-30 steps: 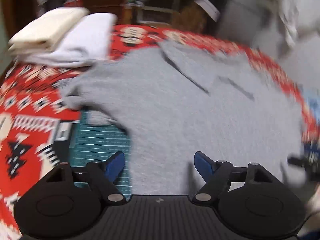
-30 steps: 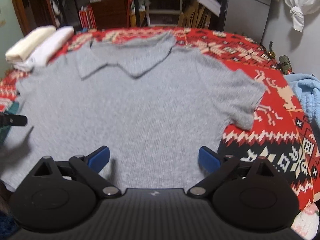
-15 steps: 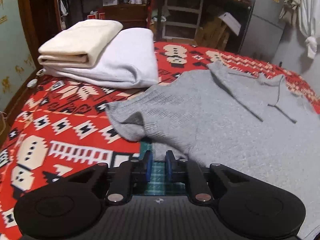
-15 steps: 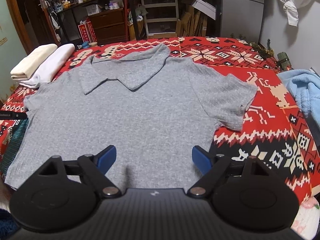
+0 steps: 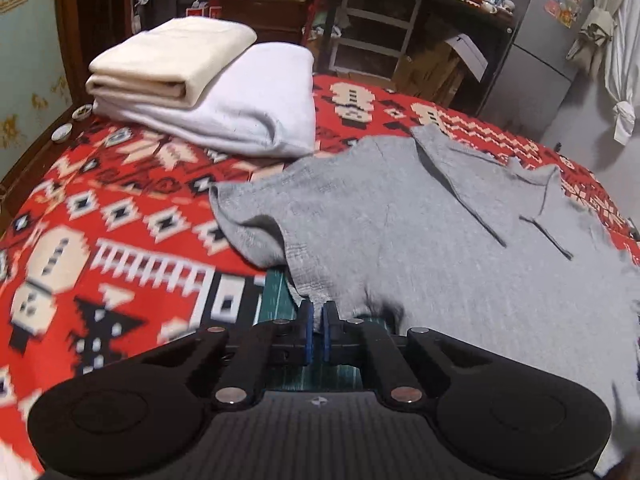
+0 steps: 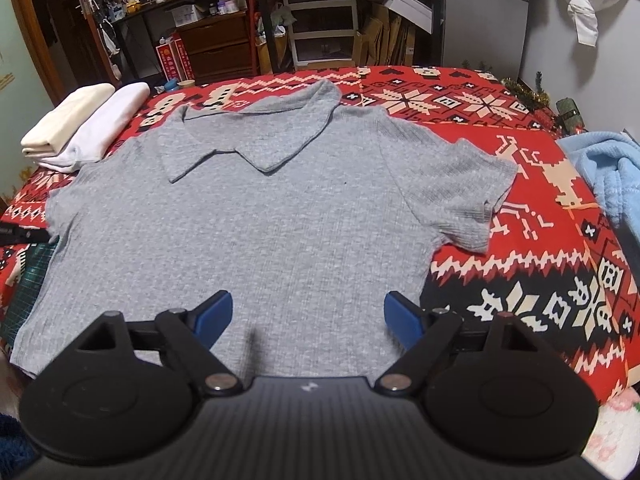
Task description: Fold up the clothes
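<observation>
Across the middle of a red patterned blanket lies a grey short-sleeved collared shirt, spread flat and face up, its collar pointing toward 12 o'clock in the right wrist view. One sleeve reaches out toward 3 o'clock; the other sleeve lies at 9 o'clock, with its edge curled up a little in the left wrist view. The shirt's lower hem sits just ahead of the right gripper, whose blue-padded jaws stand wide apart above the cloth, touching nothing.

The left gripper is at the shirt's side seam, just below the sleeve. Its two blue pads are pressed nearly together with a pinch of grey fabric between them (the cloth bunches upward right at the pads). Beneath that spot a green gridded cutting mat shows under the blanket's edge.

Toward 10 o'clock of the shirt, close beside its shoulder, rests a folded white cloth with a folded cream cloth on top of it. At 3 o'clock, past the blanket's edge, is a rumpled light blue towel. Beyond the bed, at 12 o'clock, stand dark shelves crowded with boxes and bottles.
</observation>
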A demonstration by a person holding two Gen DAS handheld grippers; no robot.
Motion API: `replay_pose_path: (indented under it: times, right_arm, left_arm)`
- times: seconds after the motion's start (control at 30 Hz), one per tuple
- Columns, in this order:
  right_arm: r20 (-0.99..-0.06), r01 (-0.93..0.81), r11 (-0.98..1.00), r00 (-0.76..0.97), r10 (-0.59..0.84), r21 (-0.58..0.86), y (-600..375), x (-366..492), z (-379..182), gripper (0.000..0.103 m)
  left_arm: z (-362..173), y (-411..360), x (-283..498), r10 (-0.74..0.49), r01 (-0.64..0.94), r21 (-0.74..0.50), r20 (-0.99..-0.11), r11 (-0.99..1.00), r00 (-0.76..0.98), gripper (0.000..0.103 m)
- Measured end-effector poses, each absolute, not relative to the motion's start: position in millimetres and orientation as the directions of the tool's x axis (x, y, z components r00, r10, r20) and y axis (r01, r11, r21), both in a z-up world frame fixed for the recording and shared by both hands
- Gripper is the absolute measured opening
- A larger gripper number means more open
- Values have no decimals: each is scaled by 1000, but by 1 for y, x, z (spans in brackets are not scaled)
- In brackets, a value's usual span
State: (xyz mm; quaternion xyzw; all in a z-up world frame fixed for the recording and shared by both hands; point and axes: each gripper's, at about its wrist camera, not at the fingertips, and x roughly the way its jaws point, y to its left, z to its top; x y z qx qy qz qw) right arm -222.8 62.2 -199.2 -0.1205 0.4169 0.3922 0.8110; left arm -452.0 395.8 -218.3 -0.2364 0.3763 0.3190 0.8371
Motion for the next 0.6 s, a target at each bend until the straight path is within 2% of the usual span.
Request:
replay_pose_path:
  times: [0.2, 0.33, 0.4, 0.47, 0.53, 0.6]
  right_arm:
    - [-775, -743, 656, 335, 536, 133, 65, -225, -202, 85]
    - [-771, -738, 661, 342, 537, 134, 63, -224, -200, 85]
    - [-772, -731, 668, 344, 534, 136, 62, -223, -200, 85]
    - [-772, -729, 671, 349, 532, 132, 61, -223, -199, 85]
    - [-771, -728, 674, 354, 529, 128, 60, -222, -197, 85]
    - [-770, -726, 677, 361, 527, 123, 59, -222, -196, 85]
  left_arm:
    - [-222, 388, -460, 388, -745, -108, -800, 659, 458, 1]
    - [-220, 395, -466, 356, -758, -162, -808, 631, 469, 3]
    - [-213, 400, -469, 365, -757, -185, -788, 627, 495, 11]
    - [-206, 410, -471, 391, -763, -190, -767, 618, 508, 13]
    - [-202, 425, -471, 423, -774, -184, -750, 606, 509, 26]
    - [-201, 444, -469, 454, -773, -160, -729, 613, 512, 31]
